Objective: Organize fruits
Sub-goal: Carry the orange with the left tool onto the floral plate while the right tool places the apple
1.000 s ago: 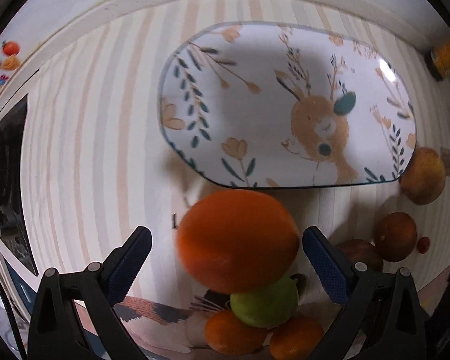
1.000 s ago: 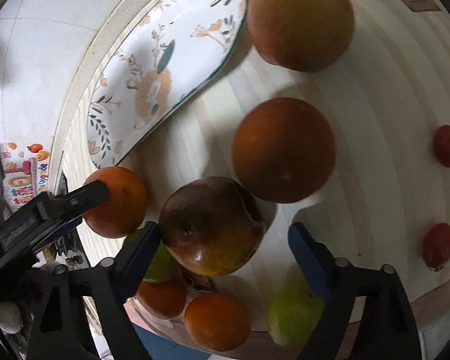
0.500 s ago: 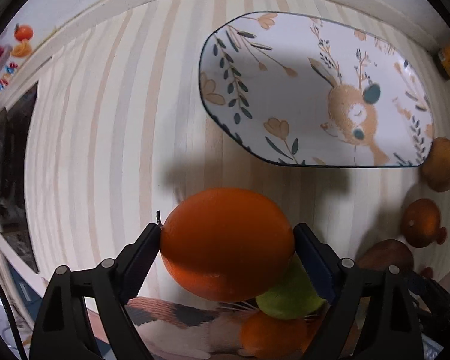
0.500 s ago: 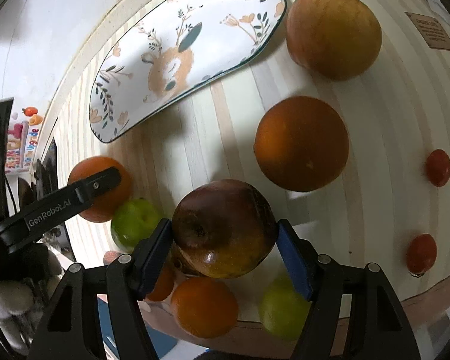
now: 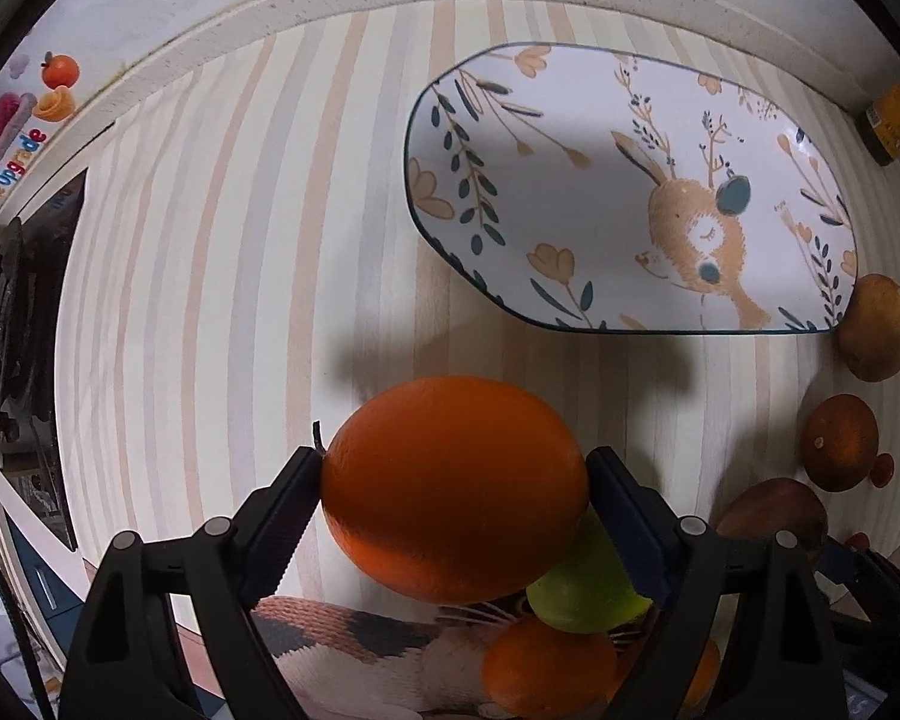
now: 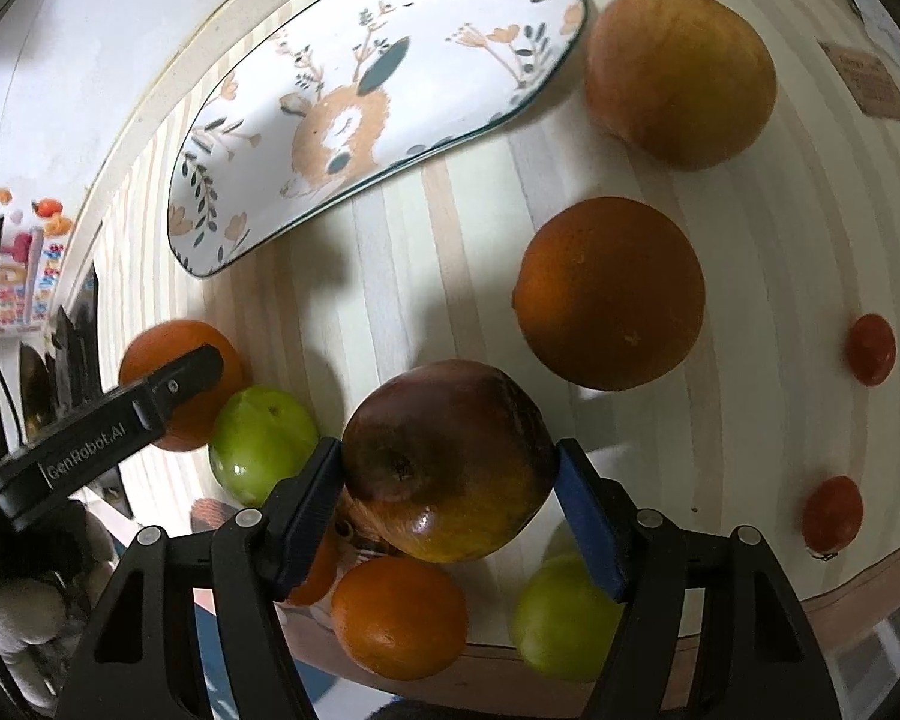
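Note:
My left gripper is shut on a large orange and holds it above the striped table, short of the oval deer-pattern plate. My right gripper is shut on a dark red-and-yellow apple, lifted over the table's front edge. The plate lies bare at the upper left of the right wrist view. The left gripper with its orange shows at the left there.
On the table lie a second orange, a yellow-red apple by the plate's end, two cherry tomatoes, green fruits and small oranges near the front edge. A jar stands far right.
Both grippers closed from open onto their fruit, the left on the orange and the right on the dark apple, and both fruits now sit lifted. The plate has shifted right in the left view.

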Demonstrator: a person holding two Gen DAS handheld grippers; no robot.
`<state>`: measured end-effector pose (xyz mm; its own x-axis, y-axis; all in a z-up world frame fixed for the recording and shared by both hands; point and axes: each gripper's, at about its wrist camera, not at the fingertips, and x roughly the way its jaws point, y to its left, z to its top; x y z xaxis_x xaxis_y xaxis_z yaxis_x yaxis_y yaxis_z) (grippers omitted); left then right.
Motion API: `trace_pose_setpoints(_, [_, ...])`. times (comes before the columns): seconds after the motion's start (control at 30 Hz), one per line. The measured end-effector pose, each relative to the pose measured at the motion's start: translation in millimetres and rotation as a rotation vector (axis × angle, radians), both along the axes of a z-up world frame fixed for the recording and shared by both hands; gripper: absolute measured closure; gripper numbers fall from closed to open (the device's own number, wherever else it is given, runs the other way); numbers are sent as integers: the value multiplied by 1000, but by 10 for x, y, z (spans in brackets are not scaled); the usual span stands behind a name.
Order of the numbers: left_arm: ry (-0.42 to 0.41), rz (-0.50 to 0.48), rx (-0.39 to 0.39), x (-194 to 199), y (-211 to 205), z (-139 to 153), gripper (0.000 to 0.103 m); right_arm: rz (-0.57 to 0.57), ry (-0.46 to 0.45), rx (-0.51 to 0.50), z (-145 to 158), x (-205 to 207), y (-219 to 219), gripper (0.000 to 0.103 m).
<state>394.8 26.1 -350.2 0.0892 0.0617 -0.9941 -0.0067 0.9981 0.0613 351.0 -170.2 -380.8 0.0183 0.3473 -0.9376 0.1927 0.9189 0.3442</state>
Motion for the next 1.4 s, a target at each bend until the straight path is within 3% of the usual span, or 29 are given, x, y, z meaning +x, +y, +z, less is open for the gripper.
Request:
trace_pose_setpoints(0.17, [-38,-3,-49,-45,3,294,15,8,-6,16,60,-47,72,31])
trace_pose_setpoints(0.37, [-101,32,-200,175,-10,805,15,6,-98,89,562,101,-12,31])
trace_pose_setpoints(0.47, [-97,54,-269,466,-27,870,15,-2,-154,86,792,381,-167,31])
trace_pose_setpoints(0.6, [-69,82,-283,924,-61,730,15,17,-204,6,885,895,-336,31])
trace_pose_setpoints(0.83, [71,139,-298,1563,-200,193,15,138,-162,-103,558,1649,-214,31])
trace_pose_setpoints(1.1, [115,121,-257,1732,-430,38,15,243,-126,-157,380,1893,-49,31])
trace_pose_setpoints(1.37, [119,98,-179,1761,-488,28,14,225,-55,-99,210,2064,-112,29])
trace_pose_setpoints(1.4, [115,95,-172,1755,-485,37,13,221,-43,-92,206,2068,-133,24])
